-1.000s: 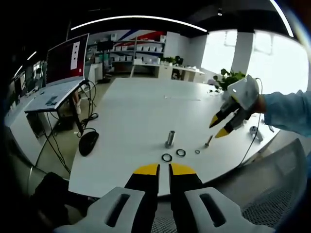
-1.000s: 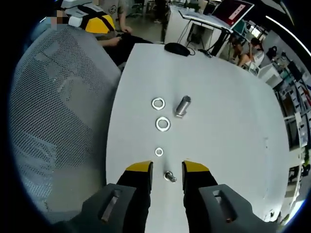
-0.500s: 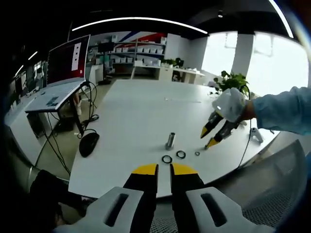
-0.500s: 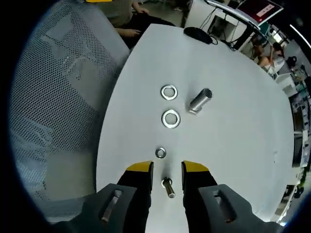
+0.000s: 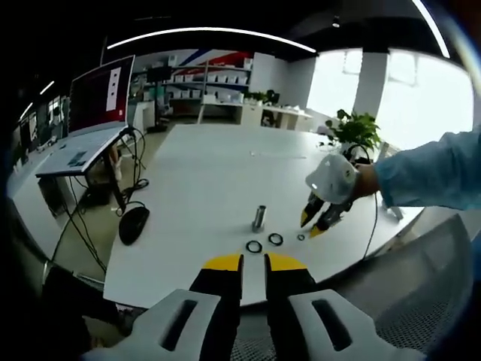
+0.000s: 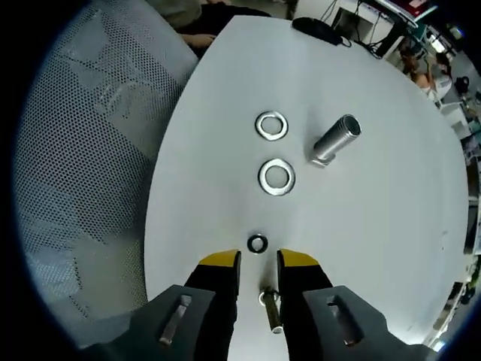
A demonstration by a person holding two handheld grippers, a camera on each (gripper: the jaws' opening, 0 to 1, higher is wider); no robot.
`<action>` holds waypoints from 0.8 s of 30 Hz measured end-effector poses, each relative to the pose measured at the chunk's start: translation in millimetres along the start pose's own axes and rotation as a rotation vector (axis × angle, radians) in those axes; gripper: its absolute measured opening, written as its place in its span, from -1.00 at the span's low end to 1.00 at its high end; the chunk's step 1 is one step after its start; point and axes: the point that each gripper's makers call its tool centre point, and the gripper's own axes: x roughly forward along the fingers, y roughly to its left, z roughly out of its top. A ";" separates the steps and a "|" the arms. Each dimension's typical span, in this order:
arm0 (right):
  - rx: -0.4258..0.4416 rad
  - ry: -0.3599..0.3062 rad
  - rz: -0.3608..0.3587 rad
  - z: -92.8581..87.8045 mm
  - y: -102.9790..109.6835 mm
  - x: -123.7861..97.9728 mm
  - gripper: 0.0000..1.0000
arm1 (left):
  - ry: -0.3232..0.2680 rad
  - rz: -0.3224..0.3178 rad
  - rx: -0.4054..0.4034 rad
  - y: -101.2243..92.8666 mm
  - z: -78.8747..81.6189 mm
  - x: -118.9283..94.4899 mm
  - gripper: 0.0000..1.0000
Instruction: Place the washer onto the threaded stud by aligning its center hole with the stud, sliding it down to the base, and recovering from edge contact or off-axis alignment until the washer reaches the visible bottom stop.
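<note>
Washer [image 6: 258, 244]: small, thin, rigid, slippery; flat on desk [image 6: 391, 226], we'd pinch its rim. Threaded stud [image 6: 270, 310] between our parted right tongs [image 6: 259, 260]. Left tongs [image 5: 253, 261] nearly together, empty.

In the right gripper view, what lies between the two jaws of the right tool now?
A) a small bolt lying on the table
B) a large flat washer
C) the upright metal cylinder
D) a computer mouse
A: the small bolt lies on the table between the jaws of the right tool, while the two large washers and the cylinder lie farther ahead.
</note>
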 end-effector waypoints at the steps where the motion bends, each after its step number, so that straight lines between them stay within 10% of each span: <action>1: 0.000 0.000 0.000 0.0 0.3 0.5 -0.58 | 0.001 0.001 0.000 0.1 -0.2 0.1 -0.83; 24: 0.000 -0.005 0.032 4.1 0.6 14.0 -0.58 | -0.007 0.029 -0.012 4.9 1.9 0.0 -0.84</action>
